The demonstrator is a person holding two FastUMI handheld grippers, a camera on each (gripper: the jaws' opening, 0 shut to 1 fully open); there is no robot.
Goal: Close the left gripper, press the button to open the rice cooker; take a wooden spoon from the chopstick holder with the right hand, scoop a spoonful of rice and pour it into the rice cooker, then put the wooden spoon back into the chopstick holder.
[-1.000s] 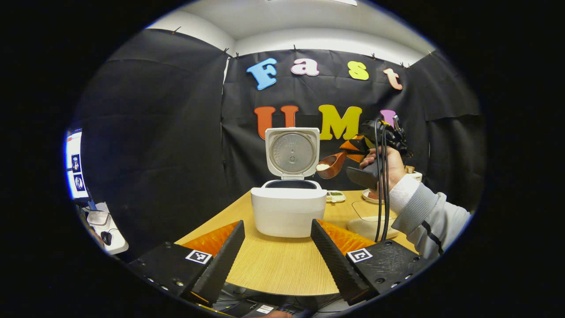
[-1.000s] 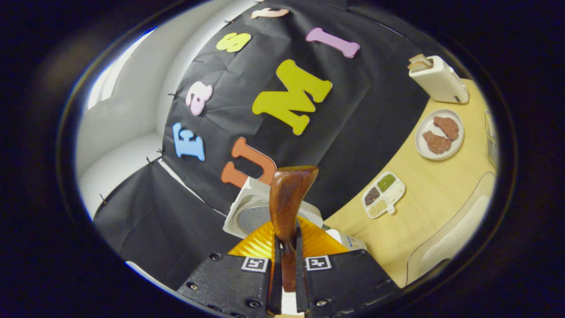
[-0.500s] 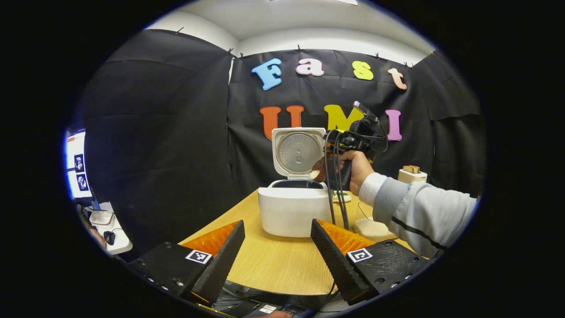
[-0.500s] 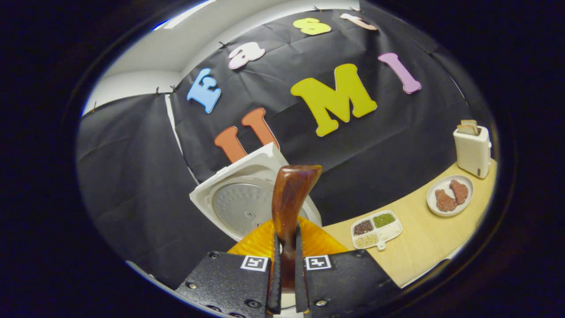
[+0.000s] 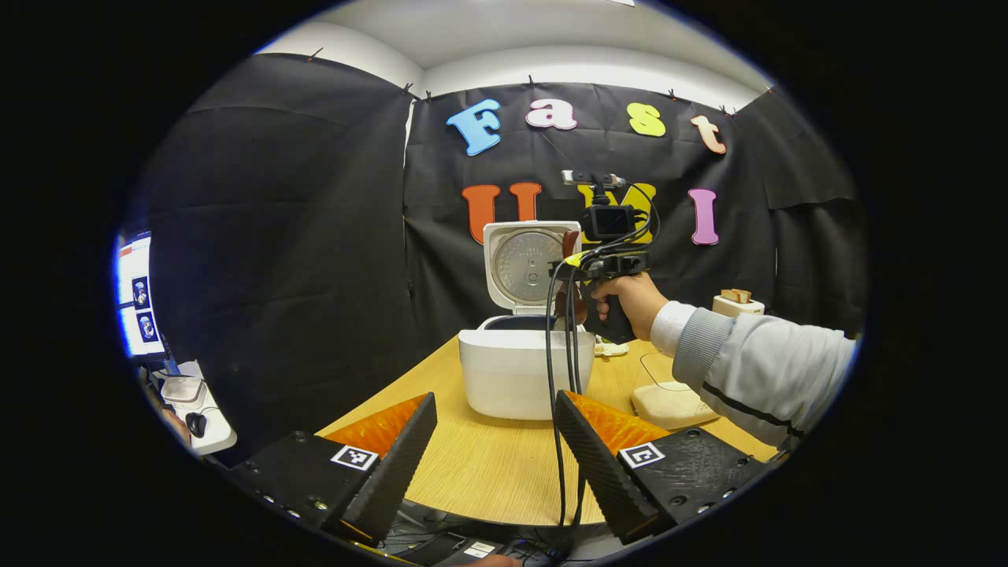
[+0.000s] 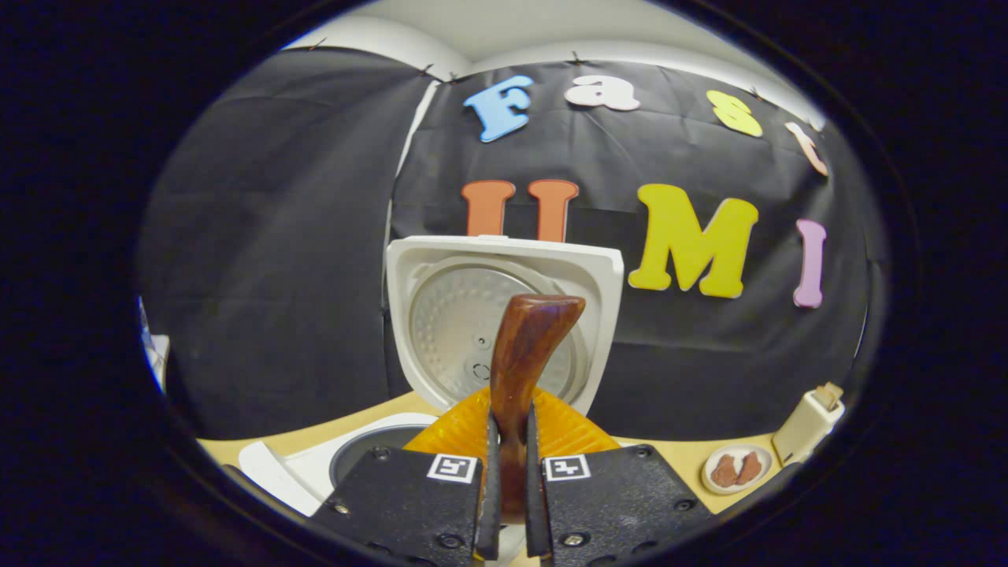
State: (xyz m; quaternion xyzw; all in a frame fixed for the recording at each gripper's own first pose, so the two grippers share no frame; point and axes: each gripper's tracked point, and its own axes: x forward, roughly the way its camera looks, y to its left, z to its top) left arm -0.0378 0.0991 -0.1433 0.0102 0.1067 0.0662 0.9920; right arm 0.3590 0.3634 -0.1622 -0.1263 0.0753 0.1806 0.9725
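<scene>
The white rice cooker (image 5: 524, 378) stands on the table with its lid (image 5: 529, 268) raised. My left gripper (image 5: 494, 405) hangs open in front of it, low over the table's near edge, holding nothing. My right gripper (image 6: 508, 472) is shut on the handle of the wooden spoon (image 6: 521, 362). The spoon points at the lid's inner plate (image 6: 465, 323), above the dark pot opening (image 6: 378, 461). In the left gripper view a hand holds the right gripper (image 5: 587, 272) over the cooker's right side. The spoon (image 5: 562, 304) hangs over the pot, partly behind cables. Whether rice is in the spoon is hidden.
A toaster (image 5: 736, 303) with bread stands at the back right of the wooden table (image 5: 488, 472). A plate of meat (image 6: 732, 470) lies near it. A pale board (image 5: 669, 402) lies right of the cooker. A lit screen (image 5: 134, 291) stands far left, off the table.
The right gripper carried the spoon leftward from beside the cooker to over the open pot, and turned level. Rice seen in the spoon earlier is out of sight. The left gripper stayed put.
</scene>
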